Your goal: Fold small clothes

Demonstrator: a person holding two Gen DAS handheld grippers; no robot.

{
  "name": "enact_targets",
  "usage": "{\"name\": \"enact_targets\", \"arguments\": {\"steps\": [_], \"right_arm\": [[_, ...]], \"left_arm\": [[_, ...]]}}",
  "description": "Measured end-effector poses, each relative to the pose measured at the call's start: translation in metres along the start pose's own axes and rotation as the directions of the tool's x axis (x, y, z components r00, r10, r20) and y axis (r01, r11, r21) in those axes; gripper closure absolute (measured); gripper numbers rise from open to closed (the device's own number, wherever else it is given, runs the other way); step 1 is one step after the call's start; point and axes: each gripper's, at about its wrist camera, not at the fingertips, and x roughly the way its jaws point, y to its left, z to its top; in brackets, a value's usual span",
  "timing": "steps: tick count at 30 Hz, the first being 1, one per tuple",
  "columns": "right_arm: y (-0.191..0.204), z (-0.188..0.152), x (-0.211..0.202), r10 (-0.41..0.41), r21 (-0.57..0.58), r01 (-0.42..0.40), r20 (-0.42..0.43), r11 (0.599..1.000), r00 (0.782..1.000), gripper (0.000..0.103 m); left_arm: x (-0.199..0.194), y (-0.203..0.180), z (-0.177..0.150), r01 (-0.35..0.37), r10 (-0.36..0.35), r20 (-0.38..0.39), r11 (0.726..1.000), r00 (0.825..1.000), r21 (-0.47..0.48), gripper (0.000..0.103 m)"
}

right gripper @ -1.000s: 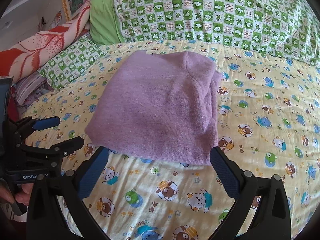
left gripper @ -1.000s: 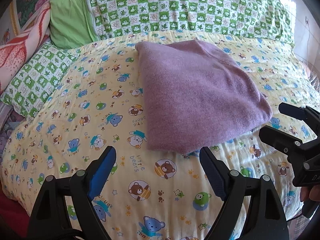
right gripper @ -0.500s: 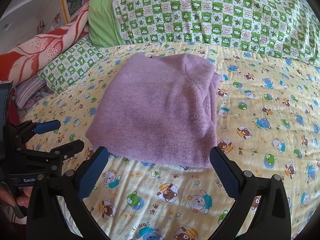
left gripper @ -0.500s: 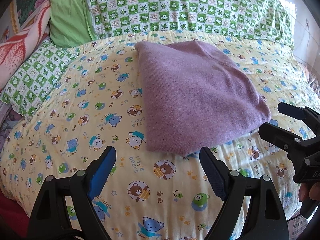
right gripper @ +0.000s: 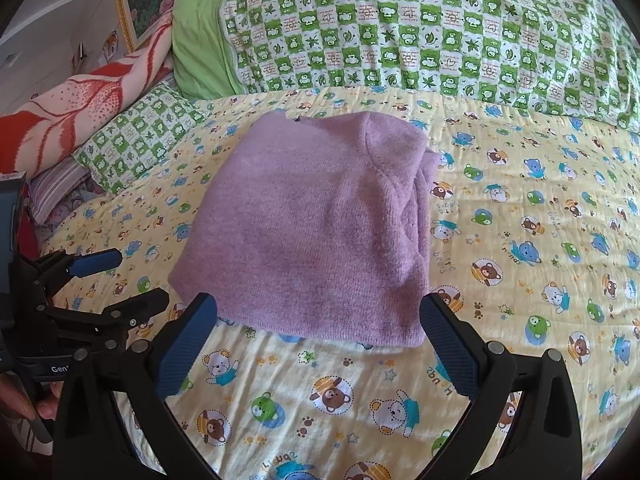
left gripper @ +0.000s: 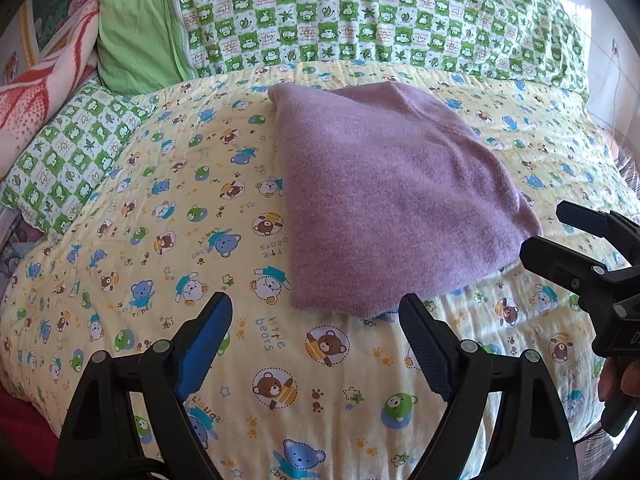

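A folded purple knit garment lies flat on the yellow bear-print bed cover; it also shows in the right wrist view. My left gripper is open and empty, hovering just short of the garment's near edge. My right gripper is open and empty, its fingertips level with the garment's near edge. The right gripper also shows at the right of the left wrist view, and the left gripper at the left of the right wrist view.
A green checked quilt and a green pillow lie along the back. A green checked pillow and a red-and-white blanket sit at the left. The bed edge drops off at the left and right.
Both grippers have moved slightly forward toward the garment's near edge. The garment has not moved, and both grippers stay open.
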Motion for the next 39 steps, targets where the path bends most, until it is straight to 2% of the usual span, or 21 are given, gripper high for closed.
{"name": "enact_targets", "arguments": {"steps": [39], "right_arm": [[-0.002, 0.007, -0.004, 0.000, 0.033, 0.000, 0.022, 0.999, 1.000, 0.002]], "left_arm": [[0.006, -0.002, 0.010, 0.015, -0.015, -0.002, 1.000, 1.000, 0.010, 0.017]]}}
